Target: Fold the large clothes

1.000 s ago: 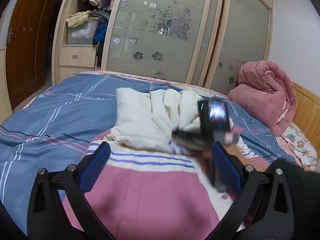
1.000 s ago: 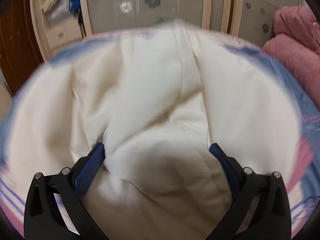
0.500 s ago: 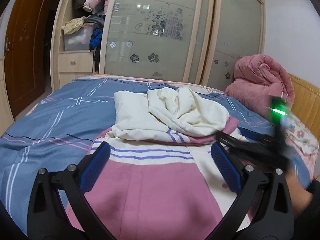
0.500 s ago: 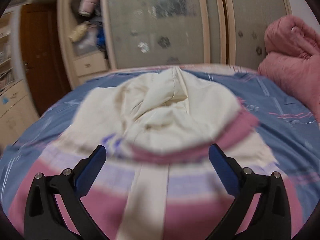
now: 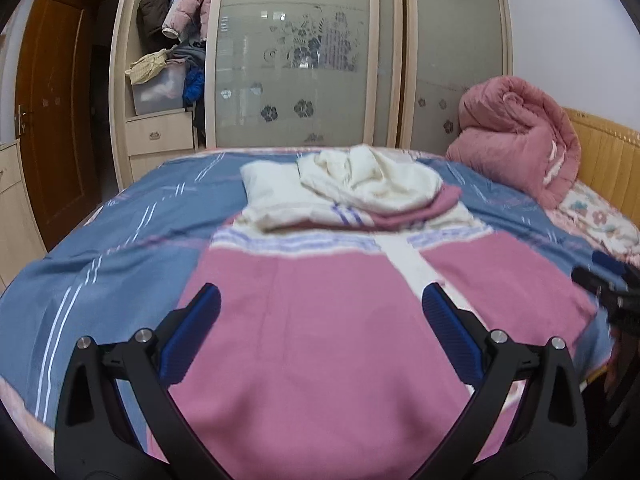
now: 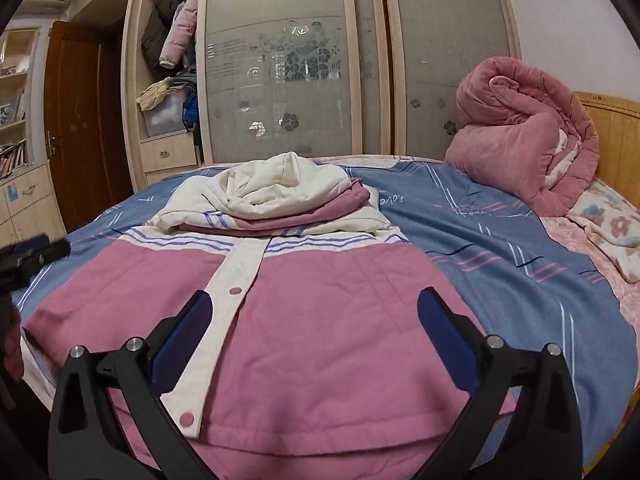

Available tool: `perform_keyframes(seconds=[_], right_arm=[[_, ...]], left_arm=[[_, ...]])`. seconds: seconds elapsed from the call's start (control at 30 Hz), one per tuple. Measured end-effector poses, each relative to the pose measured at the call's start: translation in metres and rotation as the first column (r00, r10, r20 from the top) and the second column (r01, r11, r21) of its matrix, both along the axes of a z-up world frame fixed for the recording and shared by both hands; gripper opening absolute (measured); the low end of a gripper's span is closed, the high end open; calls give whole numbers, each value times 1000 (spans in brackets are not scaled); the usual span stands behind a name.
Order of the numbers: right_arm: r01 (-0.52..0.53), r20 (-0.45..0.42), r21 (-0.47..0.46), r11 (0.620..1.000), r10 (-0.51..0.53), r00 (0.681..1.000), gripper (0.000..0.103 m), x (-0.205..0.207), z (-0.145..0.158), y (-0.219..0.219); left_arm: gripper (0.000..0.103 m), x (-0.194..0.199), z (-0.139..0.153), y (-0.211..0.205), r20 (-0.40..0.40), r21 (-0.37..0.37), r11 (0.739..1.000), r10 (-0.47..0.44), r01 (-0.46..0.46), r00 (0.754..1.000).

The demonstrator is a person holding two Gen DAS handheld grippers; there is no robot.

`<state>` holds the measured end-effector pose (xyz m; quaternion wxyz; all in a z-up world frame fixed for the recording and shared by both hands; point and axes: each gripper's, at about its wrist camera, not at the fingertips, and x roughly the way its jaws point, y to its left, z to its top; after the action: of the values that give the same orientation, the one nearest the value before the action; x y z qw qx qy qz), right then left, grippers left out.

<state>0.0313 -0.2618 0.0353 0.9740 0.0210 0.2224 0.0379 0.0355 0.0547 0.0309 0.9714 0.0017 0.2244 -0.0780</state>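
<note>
Right wrist view: my right gripper hung with jaws spread wide and nothing between them, above the lower front of the jacket. The jacket, pink with a cream button placket and purple-striped cream band, lay flat and face up on the bed, its hem toward me. Its cream hood and the sleeves lay folded over the jacket's upper part, at the end away from me. Two pink snaps showed on the placket. Beyond the jacket, to its right, a rolled pink quilt sat against the wooden headboard. Behind the jacket stood a wardrobe with frosted sliding doors.

Left wrist view: my left gripper was likewise wide apart and empty, over the jacket's pink body, left of the placket. The far part of this view was motion-blurred. My right gripper showed as a dark shape off the jacket's right edge.
</note>
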Motion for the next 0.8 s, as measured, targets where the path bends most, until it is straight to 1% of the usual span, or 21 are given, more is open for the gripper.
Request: perform_keyframes(seconds=[0.1,0.2,0.37,0.47,0.57,0.63,0.7,0.77,0.8], right_arm=[[-7,-21,2,1000,7,1000,102,4,-5,-5],[-11,-37,15,1000,12,999,102,5,-7,-9],[-10,-31,38,999,11,999,102,1,-6,-14],[-9,-24,36,999,9,1000,102,0,-6,-17],[-37,-21,61,997,38,999,102,1,-2,-30],[-40,-9,103,994,41,999,102,0,2,-52],[-11,-15,199,980,15,1000,102,2,1,-89],[26,-45,315,949,-13,999,102,5,-5,-123],[47,-71,401,915,-20,997,102,7,-11,-148]], left_arm=[[101,-6,-9,-1,-20,15,1000,6,-6,1000],[101,-3,-12,0,-41,7,1000,13,-12,999],[101,3,-15,1,-61,-21,1000,17,-19,998],[101,6,-16,-2,-62,-12,1000,15,-15,998],[101,4,-13,1,-55,-2,1000,20,-20,998],[101,1,-9,7,-36,1,999,33,-33,999],[101,-3,-4,19,-15,1,998,55,-55,998],[101,-4,-2,32,-16,2,997,76,-76,997],[101,-4,-1,41,-24,2,996,89,-89,996]])
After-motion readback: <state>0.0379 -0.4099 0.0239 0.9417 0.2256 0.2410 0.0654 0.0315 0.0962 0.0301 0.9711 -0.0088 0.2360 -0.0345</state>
